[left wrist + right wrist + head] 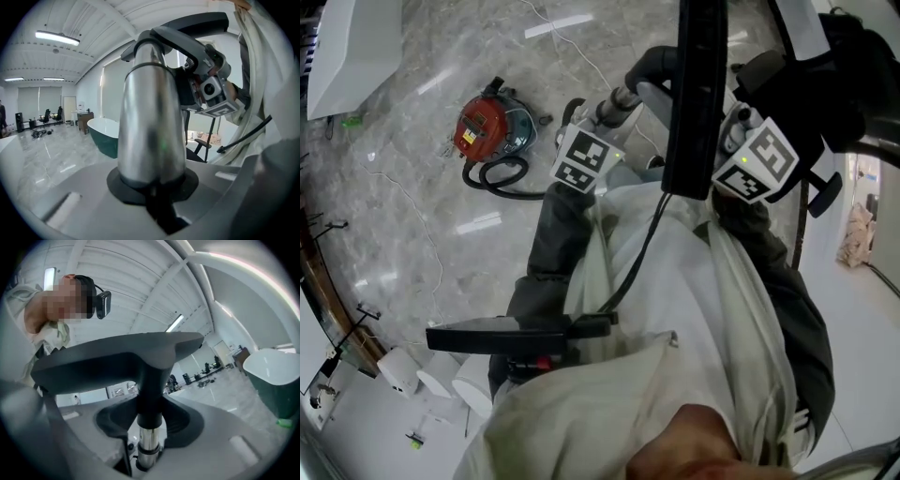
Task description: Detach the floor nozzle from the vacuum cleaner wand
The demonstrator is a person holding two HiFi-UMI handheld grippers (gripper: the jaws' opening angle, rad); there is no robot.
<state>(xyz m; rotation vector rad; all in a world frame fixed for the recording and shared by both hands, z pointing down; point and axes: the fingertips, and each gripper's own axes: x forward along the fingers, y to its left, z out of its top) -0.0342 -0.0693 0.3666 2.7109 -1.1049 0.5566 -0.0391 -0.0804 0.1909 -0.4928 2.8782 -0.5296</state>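
Marble floor (403, 141) beneath forward-stretched left gripper (614, 106)

the head camera looked steeply down from above the person's sleeves (558, 244) to the marble floor (394, 187) well below. the left gripper (154, 187) camera sat hard against the wand (150, 117), facing out and slightly upward. the right gripper (147, 446) camera looked up along the wand at the floor nozzle (117, 362) close overhead. both gripper views shared the green tub (105, 138).
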